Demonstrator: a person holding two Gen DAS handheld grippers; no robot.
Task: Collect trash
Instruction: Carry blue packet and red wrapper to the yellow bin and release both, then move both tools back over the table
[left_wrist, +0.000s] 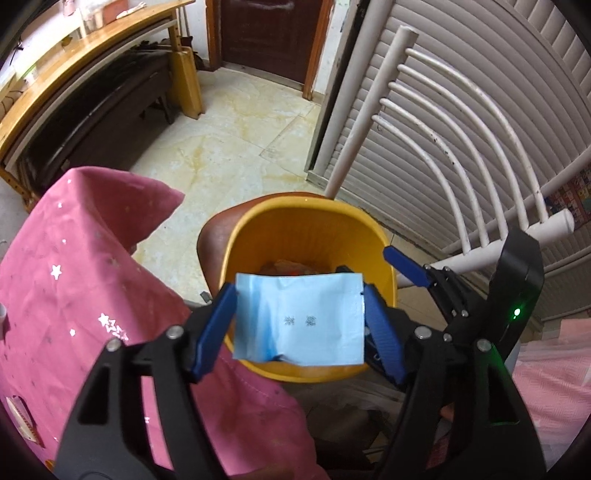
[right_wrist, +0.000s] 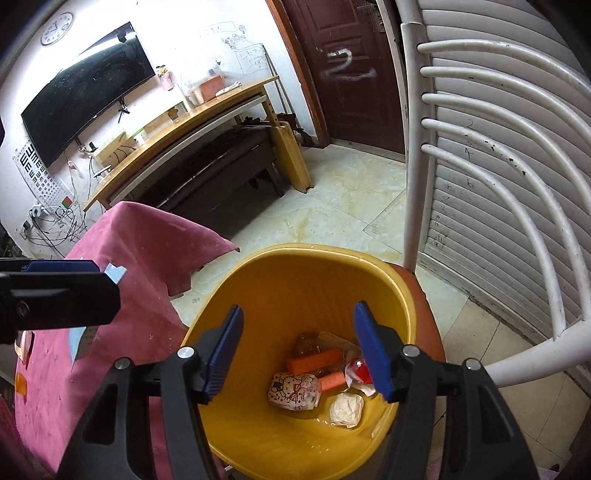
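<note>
My left gripper (left_wrist: 300, 295) is shut on a light blue paper packet (left_wrist: 299, 319) and holds it over the near rim of the yellow bin (left_wrist: 310, 221). In the right wrist view my right gripper (right_wrist: 298, 314) is open and empty above the yellow bin (right_wrist: 295, 269). Inside the bin lie an orange bar (right_wrist: 315, 360), a Hello Kitty wrapper (right_wrist: 294, 391), a white crumpled piece (right_wrist: 346, 409) and a red-and-white wrapper (right_wrist: 358, 373). The left gripper (right_wrist: 55, 291) shows at the left edge of the right wrist view with a corner of the blue packet (right_wrist: 115, 272).
The bin stands on a brown-seated chair (left_wrist: 214, 240) with a white slatted back (left_wrist: 461, 147). A table under a pink cloth (left_wrist: 74, 277) is to the left. A white shutter (left_wrist: 498, 92), a wooden desk (right_wrist: 184, 125), a dark door (right_wrist: 351, 74) and tiled floor (left_wrist: 229, 140) lie beyond.
</note>
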